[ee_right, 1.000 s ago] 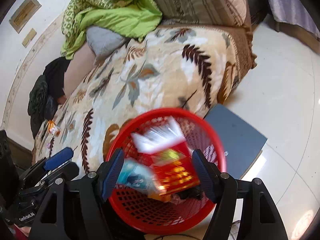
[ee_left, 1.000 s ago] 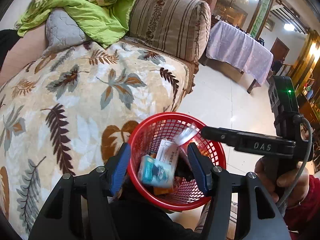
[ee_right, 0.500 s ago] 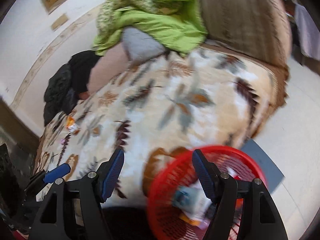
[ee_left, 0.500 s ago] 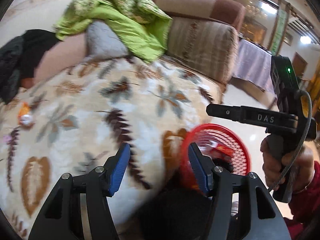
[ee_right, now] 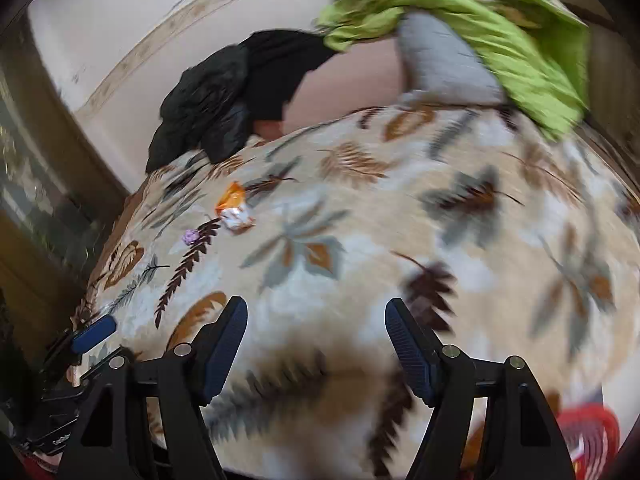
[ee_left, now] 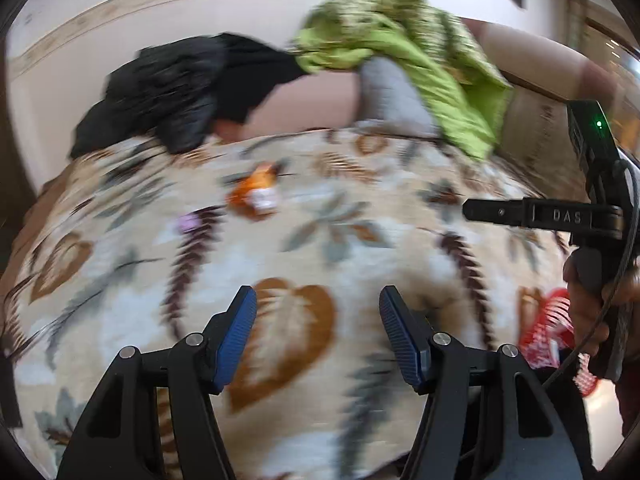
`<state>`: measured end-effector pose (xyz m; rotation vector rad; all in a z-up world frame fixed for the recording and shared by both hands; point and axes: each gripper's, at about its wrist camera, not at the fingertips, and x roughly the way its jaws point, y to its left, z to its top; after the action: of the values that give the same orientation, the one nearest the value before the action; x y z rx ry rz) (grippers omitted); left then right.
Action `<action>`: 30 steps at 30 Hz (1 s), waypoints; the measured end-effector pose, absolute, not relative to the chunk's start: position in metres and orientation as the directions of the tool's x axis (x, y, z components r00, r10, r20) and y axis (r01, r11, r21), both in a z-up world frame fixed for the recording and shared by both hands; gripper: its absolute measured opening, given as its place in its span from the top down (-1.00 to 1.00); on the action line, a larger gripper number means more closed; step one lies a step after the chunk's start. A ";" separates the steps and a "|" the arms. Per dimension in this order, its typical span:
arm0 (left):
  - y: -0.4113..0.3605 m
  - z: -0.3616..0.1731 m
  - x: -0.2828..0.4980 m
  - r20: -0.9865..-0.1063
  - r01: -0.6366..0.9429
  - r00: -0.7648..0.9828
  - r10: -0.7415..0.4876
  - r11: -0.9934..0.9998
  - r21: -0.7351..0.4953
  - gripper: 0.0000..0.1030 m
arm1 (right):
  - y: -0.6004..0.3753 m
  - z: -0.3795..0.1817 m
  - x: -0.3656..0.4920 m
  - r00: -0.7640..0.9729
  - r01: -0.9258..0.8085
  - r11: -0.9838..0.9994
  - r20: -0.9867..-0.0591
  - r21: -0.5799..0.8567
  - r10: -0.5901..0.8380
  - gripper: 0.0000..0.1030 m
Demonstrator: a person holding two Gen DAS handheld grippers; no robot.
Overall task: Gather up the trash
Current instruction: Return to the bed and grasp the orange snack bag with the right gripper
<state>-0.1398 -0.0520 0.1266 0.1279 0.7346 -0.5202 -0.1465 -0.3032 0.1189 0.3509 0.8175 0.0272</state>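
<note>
A crumpled orange and white wrapper (ee_left: 256,196) (ee_right: 234,210) lies on the leaf-patterned blanket, with a small purple scrap (ee_left: 188,224) (ee_right: 191,236) just left of it. Both are well ahead of the grippers. My left gripper (ee_left: 318,336) hovers over the blanket; its jaws are opening and nothing is between them. My right gripper (ee_right: 316,348) is open and empty too, and a hand holds it at the right of the left wrist view (ee_left: 540,216). The red basket (ee_left: 548,332) (ee_right: 588,424) holding trash peeks in at the lower right.
The blanket (ee_left: 320,248) covers a sofa seat. A black jacket (ee_left: 180,84) (ee_right: 224,100), a grey pillow (ee_left: 388,92) and a green quilt (ee_left: 420,52) (ee_right: 480,16) are piled against the backrest. A wall runs behind.
Both views have swung left, off the red basket and across the sofa. The basket slid to the right edge and the wrappers came into view. The left jaws stand a little wider.
</note>
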 end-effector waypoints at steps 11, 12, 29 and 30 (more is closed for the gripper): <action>0.034 0.094 -0.075 -0.707 0.295 0.640 -0.302 0.946 -0.137 -0.25 | -0.212 0.075 0.034 0.617 -0.113 0.962 -0.742 0.247 0.263 -0.53; 0.037 0.093 -0.072 -0.709 0.287 0.639 -0.298 0.948 -0.140 -0.25 | -0.204 0.067 0.051 0.608 -0.118 0.968 -0.755 0.220 0.246 -0.55; 0.020 0.061 0.067 -0.749 0.245 0.604 -0.273 0.958 -0.151 -0.33 | -0.216 0.067 0.037 0.648 -0.009 0.960 -0.729 0.281 0.220 0.04; 0.016 0.055 0.076 -0.756 0.246 0.597 -0.269 0.958 -0.146 -0.33 | -0.217 0.070 0.029 0.649 -0.012 0.955 -0.724 0.297 0.233 0.04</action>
<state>0.0761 0.0158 0.0551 -0.0276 0.8817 -0.2991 0.0289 -0.2174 0.0702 0.2770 0.8564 0.1414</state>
